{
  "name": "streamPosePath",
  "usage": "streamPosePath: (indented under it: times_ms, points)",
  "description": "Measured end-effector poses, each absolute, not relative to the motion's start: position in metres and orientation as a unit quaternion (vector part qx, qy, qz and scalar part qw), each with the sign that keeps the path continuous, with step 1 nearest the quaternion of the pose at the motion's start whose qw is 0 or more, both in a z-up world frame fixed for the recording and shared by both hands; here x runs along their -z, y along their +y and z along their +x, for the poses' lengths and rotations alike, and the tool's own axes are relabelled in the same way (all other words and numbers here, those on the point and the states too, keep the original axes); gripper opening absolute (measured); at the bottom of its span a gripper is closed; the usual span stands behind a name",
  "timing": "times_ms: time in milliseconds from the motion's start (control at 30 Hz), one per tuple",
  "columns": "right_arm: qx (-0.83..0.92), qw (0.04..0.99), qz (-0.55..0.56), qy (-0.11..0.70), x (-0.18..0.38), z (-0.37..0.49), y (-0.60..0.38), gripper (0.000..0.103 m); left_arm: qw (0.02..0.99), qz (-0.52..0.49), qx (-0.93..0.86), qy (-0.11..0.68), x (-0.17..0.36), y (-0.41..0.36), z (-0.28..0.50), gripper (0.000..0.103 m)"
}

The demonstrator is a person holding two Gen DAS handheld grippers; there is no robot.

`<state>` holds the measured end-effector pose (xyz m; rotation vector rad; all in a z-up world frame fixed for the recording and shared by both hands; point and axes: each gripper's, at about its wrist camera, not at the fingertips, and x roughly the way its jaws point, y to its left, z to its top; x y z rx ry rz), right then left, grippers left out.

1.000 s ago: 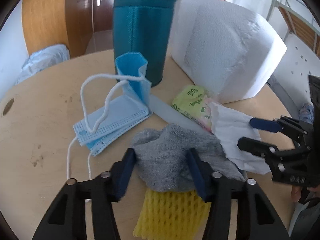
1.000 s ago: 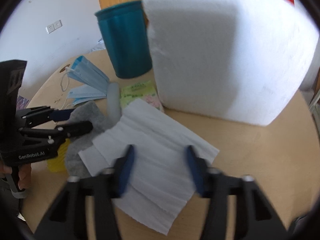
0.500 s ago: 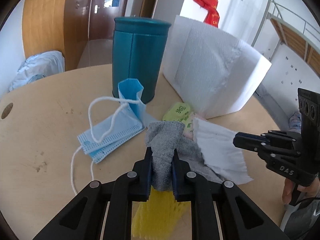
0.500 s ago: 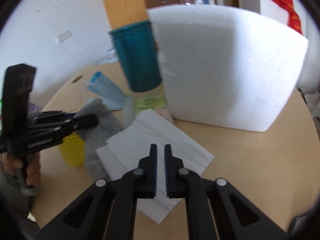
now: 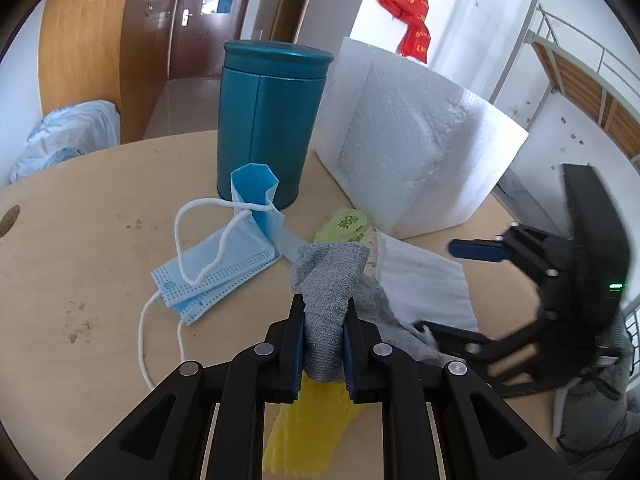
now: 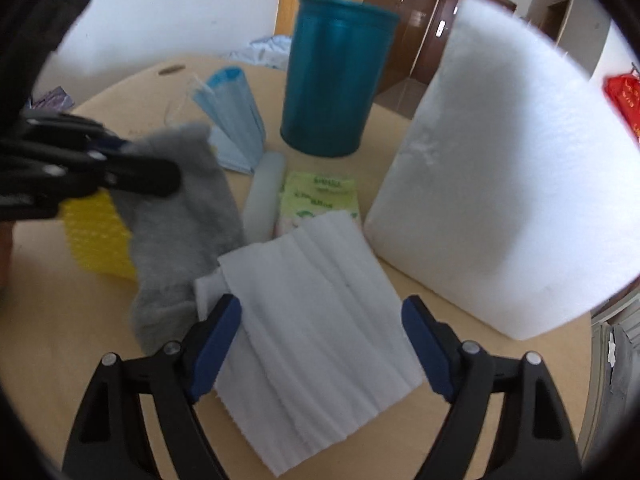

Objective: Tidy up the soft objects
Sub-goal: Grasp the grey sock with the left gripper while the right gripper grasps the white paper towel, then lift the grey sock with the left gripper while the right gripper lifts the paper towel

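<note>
My left gripper (image 5: 322,320) is shut on a grey sock (image 5: 330,280) and holds its upper part off the round wooden table (image 5: 80,264); the sock also shows in the right wrist view (image 6: 180,216). My right gripper (image 6: 320,340) is open, its jaws spread on either side of a white folded tissue sheet (image 6: 316,320) that lies flat on the table. A yellow foam net (image 5: 308,428) lies under the sock. Blue face masks (image 5: 224,256) lie to the left. A green tissue pack (image 6: 318,196) lies beyond the sheet.
A teal cylinder container (image 5: 268,120) stands at the back of the table. A big white foam block (image 5: 412,148) stands to its right. A pale translucent tube (image 6: 264,196) lies between the sock and the tissue pack.
My left gripper closed on the grey sock and has lifted it. My right gripper closed half a second ago and has now opened wide over the tissue sheet.
</note>
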<state>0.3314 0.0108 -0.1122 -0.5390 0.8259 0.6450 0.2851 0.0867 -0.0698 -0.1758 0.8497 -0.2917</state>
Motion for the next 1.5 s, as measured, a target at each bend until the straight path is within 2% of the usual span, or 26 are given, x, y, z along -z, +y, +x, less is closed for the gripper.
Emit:
streamPosePath:
  times_ms: [133, 233, 267, 367, 400, 500, 733, 833, 1033, 1133, 1200, 1267, 1367, 1500]
  points:
    - [-0.307, 0.828, -0.244, 0.401, 0.121, 0.345, 0.006, 0.082, 0.901, -0.088, 0.149, 0.398, 0.064, 0.089, 0.283, 0.017]
    - [-0.309, 0.825, -0.230, 0.414, 0.123, 0.350, 0.000, 0.057, 0.903, -0.089, 0.152, 0.392, 0.060, 0.089, 0.281, 0.017]
    - [-0.315, 0.823, -0.215, 0.421, 0.123, 0.352, 0.000, 0.040, 0.903, -0.089, 0.155, 0.390, 0.058, 0.089, 0.280, 0.017]
    - [-0.303, 0.824, -0.193, 0.438, 0.124, 0.360, -0.004, 0.021, 0.905, -0.091, 0.161, 0.382, 0.052, 0.092, 0.274, 0.017]
    - [-0.297, 0.826, -0.188, 0.441, 0.123, 0.363, -0.006, 0.019, 0.907, -0.094, 0.163, 0.377, 0.049, 0.093, 0.273, 0.017]
    - [-0.296, 0.830, -0.156, 0.447, 0.118, 0.363, -0.019, 0.015, 0.912, -0.099, 0.165, 0.364, 0.043, 0.097, 0.268, 0.017]
    - [-0.302, 0.847, -0.113, 0.423, 0.095, 0.347, -0.032, 0.015, 0.922, -0.097, 0.174, 0.333, 0.027, 0.096, 0.257, 0.017]
    - [-0.302, 0.848, -0.110, 0.422, 0.095, 0.341, -0.031, 0.015, 0.904, -0.118, 0.177, 0.370, 0.038, 0.098, 0.262, 0.017]
    - [-0.303, 0.843, -0.125, 0.427, 0.099, 0.335, -0.029, 0.015, 0.909, -0.103, 0.144, 0.376, 0.050, 0.102, 0.255, 0.018]
    - [-0.311, 0.840, -0.129, 0.426, 0.099, 0.334, -0.024, 0.015, 0.914, -0.076, 0.129, 0.378, 0.051, 0.095, 0.252, 0.029]
    - [-0.311, 0.839, -0.133, 0.426, 0.103, 0.334, -0.016, 0.015, 0.915, -0.069, 0.132, 0.374, 0.049, 0.091, 0.250, 0.052]
    - [-0.312, 0.837, -0.132, 0.429, 0.106, 0.337, -0.012, 0.015, 0.919, -0.056, 0.127, 0.369, 0.047, 0.087, 0.249, 0.067]
    - [-0.311, 0.836, -0.129, 0.434, 0.111, 0.345, -0.014, 0.015, 0.923, -0.048, 0.126, 0.360, 0.047, 0.084, 0.252, 0.074]
    - [-0.317, 0.834, -0.132, 0.433, 0.105, 0.328, -0.046, 0.015, 0.915, -0.039, 0.113, 0.386, 0.057, 0.081, 0.266, 0.074]
